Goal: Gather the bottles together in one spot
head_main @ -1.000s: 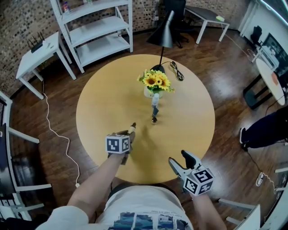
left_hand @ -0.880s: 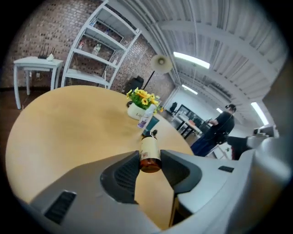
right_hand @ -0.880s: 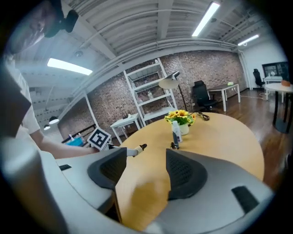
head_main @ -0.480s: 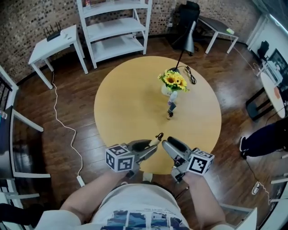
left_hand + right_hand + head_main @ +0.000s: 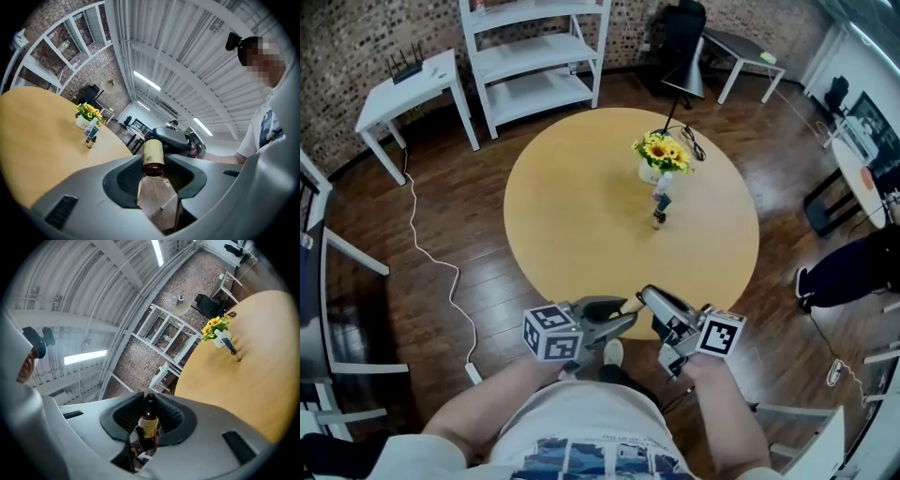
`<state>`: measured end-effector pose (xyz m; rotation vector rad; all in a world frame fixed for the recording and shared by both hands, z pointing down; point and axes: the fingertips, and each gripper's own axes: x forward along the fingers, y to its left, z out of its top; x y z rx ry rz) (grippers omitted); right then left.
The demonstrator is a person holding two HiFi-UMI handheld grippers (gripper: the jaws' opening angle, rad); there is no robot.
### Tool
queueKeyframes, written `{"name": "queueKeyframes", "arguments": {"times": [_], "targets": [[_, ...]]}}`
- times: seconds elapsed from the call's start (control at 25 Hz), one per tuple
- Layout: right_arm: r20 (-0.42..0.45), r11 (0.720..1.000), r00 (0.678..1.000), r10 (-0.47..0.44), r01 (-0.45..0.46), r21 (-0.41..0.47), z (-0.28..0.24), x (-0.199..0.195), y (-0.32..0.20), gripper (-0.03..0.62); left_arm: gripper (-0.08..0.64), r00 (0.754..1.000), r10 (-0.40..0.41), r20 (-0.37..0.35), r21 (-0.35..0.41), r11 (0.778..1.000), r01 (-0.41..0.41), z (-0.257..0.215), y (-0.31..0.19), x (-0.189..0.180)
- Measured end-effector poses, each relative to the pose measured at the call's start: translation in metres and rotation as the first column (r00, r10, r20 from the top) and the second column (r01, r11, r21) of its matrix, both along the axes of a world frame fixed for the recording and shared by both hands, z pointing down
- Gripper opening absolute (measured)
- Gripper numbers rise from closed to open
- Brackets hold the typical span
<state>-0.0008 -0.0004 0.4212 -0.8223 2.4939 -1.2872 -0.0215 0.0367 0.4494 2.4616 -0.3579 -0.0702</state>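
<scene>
Brick walls and dark floorboards frame a round wooden surface [image 5: 581, 216]; the person stands at its near edge with both tools raised by the rim.

The step in hand looks like a pass of one small brown bottle [image 5: 153, 157] from tool to tool. The left tool [image 5: 617, 317] is clamped across the bottle's body, holding it in the air; the right tool [image 5: 654, 305] meets it from the other side, its jaws closing on the same bottle, pads seemingly already against it. So the bottle hangs at the near rim, well apart from the gathering spot beside the sunflowers [image 5: 661, 152] on the far side.

By my reading, the left tool should let go only once the right one has a firm hold; then the bottle wants carrying across and standing down near the others without knocking them.

Counted:
- two tools
- one bottle in the air
- a cluster of bottles [image 5: 662, 199] just beside the flowers; three as far as I can tell, a pale one, a dark one and a tiny brown one [image 5: 657, 222], though they are small at this range
- one bunch of sunflowers
- one black lamp [image 5: 684, 75]
- one white shelf unit [image 5: 534, 56]
</scene>
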Motion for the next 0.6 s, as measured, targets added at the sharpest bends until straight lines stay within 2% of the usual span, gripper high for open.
{"name": "queueKeyframes", "arguments": {"times": [0.08,0.16,0.24,0.32,0.4,0.52,0.6], "targets": [[-0.037,1.000,0.999,0.003,-0.003,0.014,0.001,0.000,0.011,0.061,0.152,1.000,0.011,0.012,-0.003,1.000,-0.011,0.004,0.010,0.000],[-0.076,1.000,0.997,0.010,-0.008,0.026,0.005,0.002,0.018,0.061,0.155,0.998,0.011,0.055,0.005,1.000,-0.011,0.011,0.015,0.000],[-0.127,0.999,0.991,0.039,-0.034,0.042,0.012,0.009,0.015,0.061,0.156,0.992,-0.009,0.128,0.012,1.000,0.008,0.025,0.013,-0.004],[-0.198,0.995,0.977,0.081,-0.069,0.067,0.022,0.020,0.005,0.061,0.156,0.975,-0.043,0.220,0.012,0.999,0.041,0.042,0.009,-0.012],[-0.291,0.989,0.949,0.125,-0.097,0.108,0.034,0.036,-0.009,0.061,0.156,0.953,-0.065,0.297,0.012,0.998,0.065,0.054,0.007,-0.019],[-0.427,0.975,0.883,0.192,-0.122,0.187,0.052,0.062,-0.039,0.061,0.156,0.924,-0.090,0.372,0.018,0.996,0.089,0.062,-0.002,-0.025],[-0.486,0.966,0.844,0.227,-0.131,0.224,0.065,0.077,-0.063,0.061,0.155,0.901,-0.114,0.417,0.019,0.993,0.117,0.067,-0.015,-0.027]]}}
